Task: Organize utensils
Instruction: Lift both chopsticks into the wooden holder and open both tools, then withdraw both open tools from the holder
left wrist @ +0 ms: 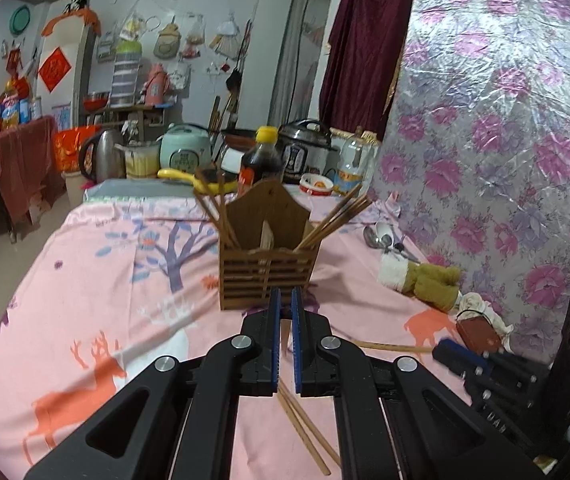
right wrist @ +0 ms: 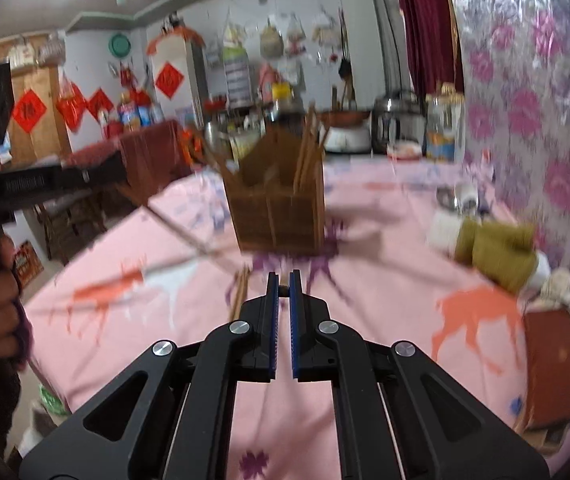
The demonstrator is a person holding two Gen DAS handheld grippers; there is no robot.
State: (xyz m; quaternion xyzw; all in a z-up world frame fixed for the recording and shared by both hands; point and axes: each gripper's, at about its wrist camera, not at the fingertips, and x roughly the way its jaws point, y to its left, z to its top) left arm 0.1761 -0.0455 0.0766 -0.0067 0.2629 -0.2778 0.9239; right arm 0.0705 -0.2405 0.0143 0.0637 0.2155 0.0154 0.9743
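Where pink deer-print cloth (left wrist: 125, 280) covers the table: wooden chopstick holder (left wrist: 267, 268).
Behind holder: rice cooker (left wrist: 184, 154), floral wall (left wrist: 505, 140). Left gripper (left wrist: 285, 294) clenches chopsticks (left wrist: 305, 428); right gripper (right wrist: 283, 278) nearly closed, grasp unclear.

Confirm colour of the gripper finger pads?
Blue pads, black bodies; clearest in the left wrist view.

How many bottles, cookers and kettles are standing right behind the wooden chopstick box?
Bottles: 2, the dark bottle and the clear bottle
Cookers: 2, the green cooker and the silver cooker
Kettles: 1, the steel kettle
Total: 5
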